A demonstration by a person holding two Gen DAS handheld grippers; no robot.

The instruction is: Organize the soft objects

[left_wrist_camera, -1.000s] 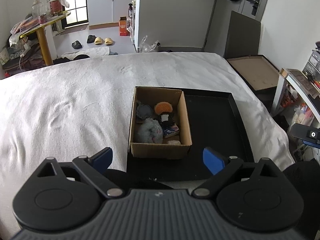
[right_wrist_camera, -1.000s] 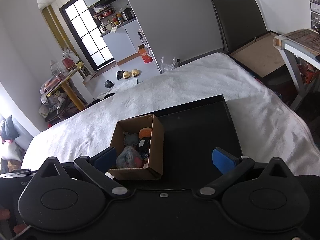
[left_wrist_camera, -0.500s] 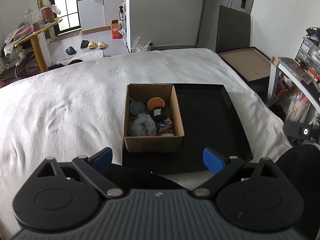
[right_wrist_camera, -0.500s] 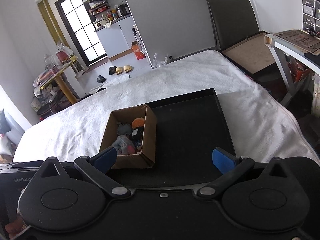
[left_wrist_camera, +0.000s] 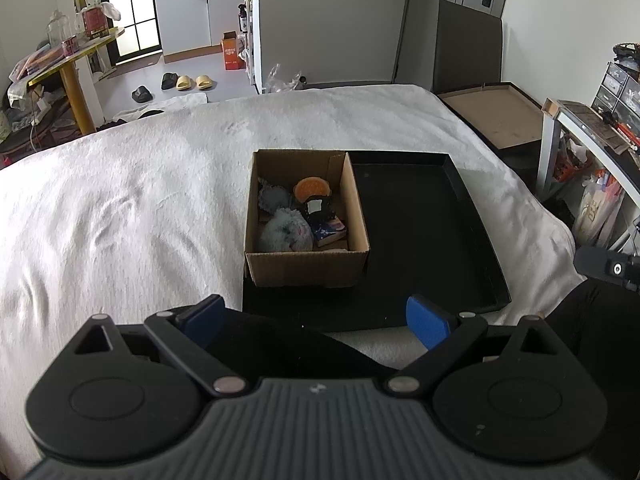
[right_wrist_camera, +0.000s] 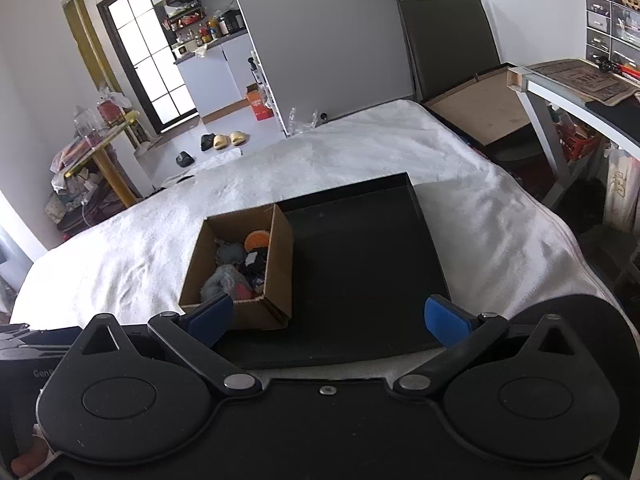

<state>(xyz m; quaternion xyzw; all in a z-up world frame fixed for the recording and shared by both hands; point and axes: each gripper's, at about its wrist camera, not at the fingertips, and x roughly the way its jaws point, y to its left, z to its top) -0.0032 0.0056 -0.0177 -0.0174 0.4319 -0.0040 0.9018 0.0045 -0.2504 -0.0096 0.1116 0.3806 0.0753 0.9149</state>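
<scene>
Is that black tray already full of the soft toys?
No, the black tray is bare apart from the cardboard box standing at its left end, which holds the soft toys.

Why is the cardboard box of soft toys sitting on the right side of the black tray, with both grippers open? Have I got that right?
Not quite: the cardboard box sits on the left side of the black tray, as the left wrist view shows. Both the left gripper and right gripper are open.

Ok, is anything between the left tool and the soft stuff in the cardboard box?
Only the box's own near wall. The left tool hangs open, short of the cardboard box, and the box top is open. The fluffy grey toy lies just behind that wall, so come in from above. The black tray beside it is bare.
</scene>
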